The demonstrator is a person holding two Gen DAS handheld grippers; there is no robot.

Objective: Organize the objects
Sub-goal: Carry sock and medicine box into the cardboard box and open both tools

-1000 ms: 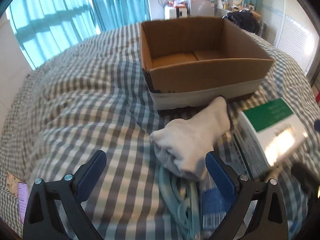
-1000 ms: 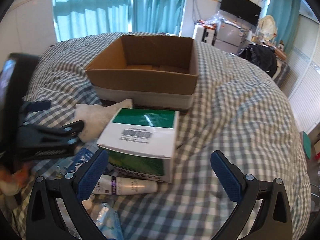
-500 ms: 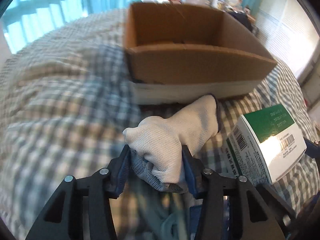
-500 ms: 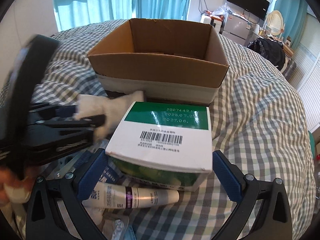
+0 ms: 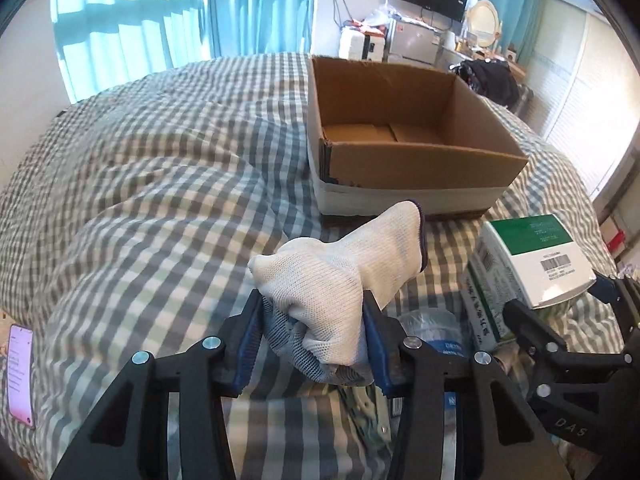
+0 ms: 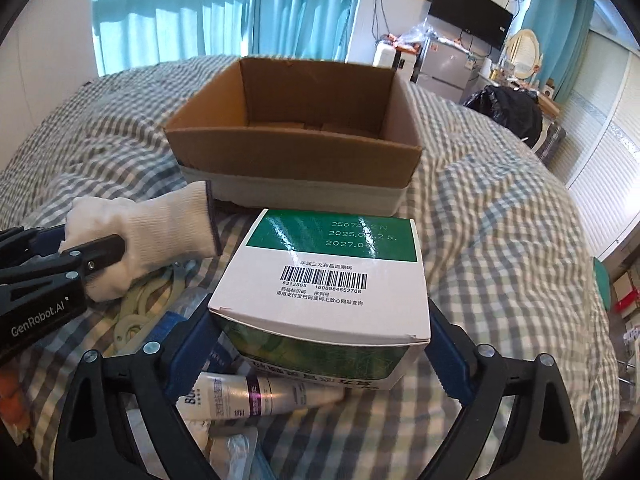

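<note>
My left gripper (image 5: pixel 314 340) is shut on a white knitted glove (image 5: pixel 340 276) and holds it just above the checked bedspread, in front of the open cardboard box (image 5: pixel 404 152). The glove also shows in the right wrist view (image 6: pixel 152 236). My right gripper (image 6: pixel 320 340) is shut on a green-and-white medicine box (image 6: pixel 328 284), which also shows in the left wrist view (image 5: pixel 528 264). The cardboard box (image 6: pixel 296 136) stands just behind both and looks empty.
Loose items lie on the bed under the grippers: a cream tube (image 6: pixel 256 396), pale scissors (image 6: pixel 136 312), plastic-wrapped packets (image 5: pixel 432 328). A pink phone (image 5: pixel 20 376) lies at the left edge of the bed. Furniture and a black bag (image 6: pixel 508 112) stand behind the bed.
My left gripper closed on the glove and lifted it. My right gripper moved forward and closed on the medicine box.
</note>
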